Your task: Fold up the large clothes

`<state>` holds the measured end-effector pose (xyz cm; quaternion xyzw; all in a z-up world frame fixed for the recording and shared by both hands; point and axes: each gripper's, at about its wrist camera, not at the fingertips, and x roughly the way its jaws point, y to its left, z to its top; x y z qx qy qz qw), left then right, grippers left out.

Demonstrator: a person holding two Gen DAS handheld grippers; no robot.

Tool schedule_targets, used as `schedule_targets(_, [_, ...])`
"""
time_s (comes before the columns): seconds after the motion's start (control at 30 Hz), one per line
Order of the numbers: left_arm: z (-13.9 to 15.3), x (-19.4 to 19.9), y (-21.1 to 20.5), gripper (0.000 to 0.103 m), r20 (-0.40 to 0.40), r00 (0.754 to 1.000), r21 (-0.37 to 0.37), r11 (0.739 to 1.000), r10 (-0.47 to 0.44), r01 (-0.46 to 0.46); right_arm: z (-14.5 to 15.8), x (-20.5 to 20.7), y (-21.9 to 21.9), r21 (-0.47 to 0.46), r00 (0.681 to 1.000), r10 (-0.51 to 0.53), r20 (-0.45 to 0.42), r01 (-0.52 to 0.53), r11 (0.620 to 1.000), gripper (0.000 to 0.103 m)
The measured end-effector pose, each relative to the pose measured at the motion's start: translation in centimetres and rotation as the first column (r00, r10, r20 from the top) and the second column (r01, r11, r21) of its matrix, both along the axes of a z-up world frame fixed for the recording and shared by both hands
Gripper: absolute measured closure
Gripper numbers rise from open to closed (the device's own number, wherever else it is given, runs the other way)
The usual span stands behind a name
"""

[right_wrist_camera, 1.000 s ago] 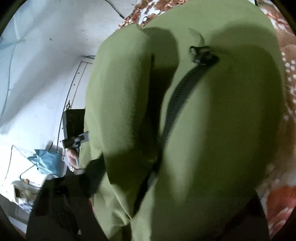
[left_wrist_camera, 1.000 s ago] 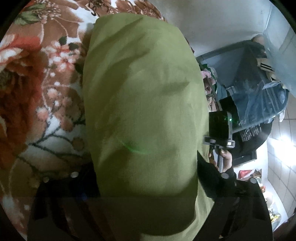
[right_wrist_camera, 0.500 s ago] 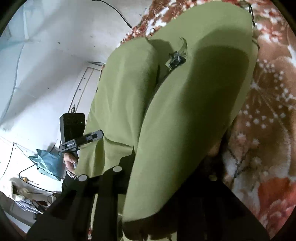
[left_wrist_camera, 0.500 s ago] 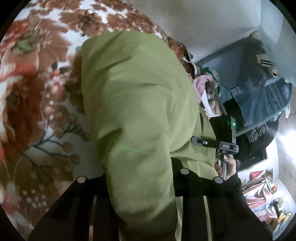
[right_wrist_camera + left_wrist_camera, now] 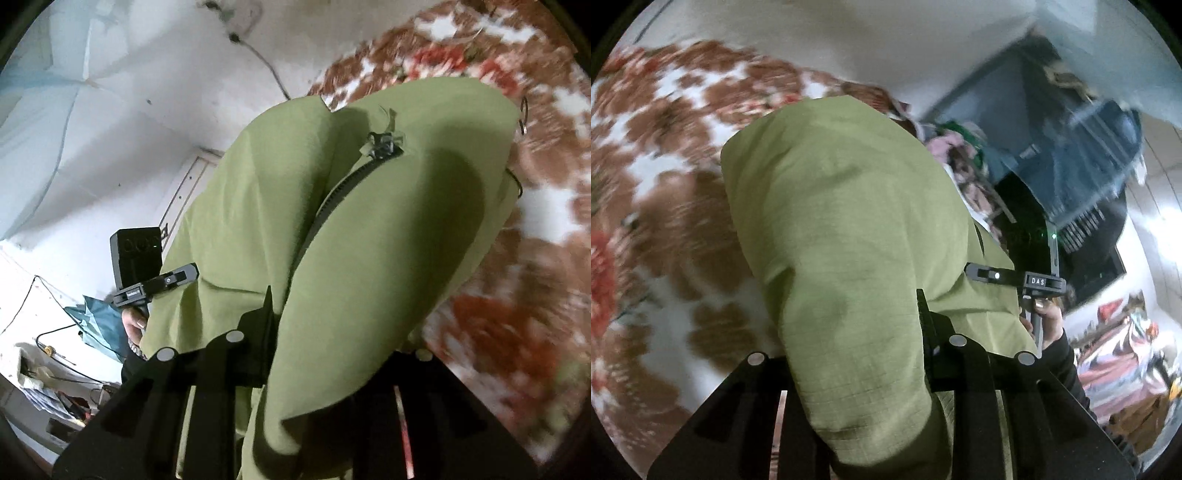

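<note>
Left wrist view shows the left hand-held gripper (image 5: 864, 398) with its jaws drawn narrow and clamped on a fold of the olive-green garment (image 5: 849, 240); the cloth rises out from between the two black fingers (image 5: 964, 369) and drapes away over the floral blanket (image 5: 665, 184), which lies brown, white and red below it; the fingertips themselves are buried in the fabric, so the exact contact point cannot be seen; to the right in this view the right hand-held gripper (image 5: 1015, 277) appears from the side, its handle in a hand (image 5: 1043, 314) with a dark sleeve (image 5: 1067, 365), and the green cloth reaches up to it; behind it stands blurred clutter, including a blue-grey container (image 5: 1071, 155).

Right wrist view shows the right hand-held gripper (image 5: 295, 369) likewise narrow and pinching the garment (image 5: 388, 258); the fabric bulges up between the fingers and hides the tips; a dark zipper (image 5: 343, 192) runs along a fold of the cloth toward a slider (image 5: 384, 146) at the far end; the left hand-held gripper (image 5: 155, 284) shows at the left edge of the cloth, held by a hand (image 5: 133, 321) before a white wall (image 5: 129, 110); the garment hangs between the two tools, its far part over the blanket (image 5: 517, 295).
</note>
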<state>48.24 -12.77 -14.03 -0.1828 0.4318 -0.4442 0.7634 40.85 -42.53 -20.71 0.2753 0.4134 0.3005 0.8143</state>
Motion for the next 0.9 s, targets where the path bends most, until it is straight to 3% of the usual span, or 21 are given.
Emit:
schedule_targets(0.33, [8.4, -5.2, -20.0, 0.080, 0.111, 0.971, -0.054, 0.975, -0.210, 0.217, 8.7, -14.7, -15.9, -0.043, 0.969, -0.226, 0.102, 0.231, 0.972, 0.083])
schedule_targets(0.47, [8.6, -5.7, -27.9, 0.080, 0.108, 0.953, -0.068, 0.954, -0.282, 0.291, 9.5, -19.0, -23.1, -0.055, 0.941, -0.318, 0.115, 0.326, 0.944, 0.083])
schedule_targets(0.57, [7.5, -5.4, -32.6, 0.080, 0.084, 0.944, -0.067, 0.944, -0.318, 0.324, 8.0, -20.5, -27.6, -0.050, 0.926, -0.363, 0.108, 0.369, 0.928, 0.083])
schedule_targets(0.7, [2.8, -4.8, -38.1, 0.080, 0.055, 0.934, -0.044, 0.934, -0.352, 0.354, 3.2, -20.9, -32.7, -0.052, 0.922, -0.382, 0.056, 0.385, 0.922, 0.083])
schedule_targets(0.9, [-5.2, -3.5, -40.6, 0.078, -0.010, 0.934, -0.067, 0.932, -0.356, 0.355, -4.9, -19.6, -37.0, 0.022, 0.927, -0.374, 0.001, 0.374, 0.927, 0.082])
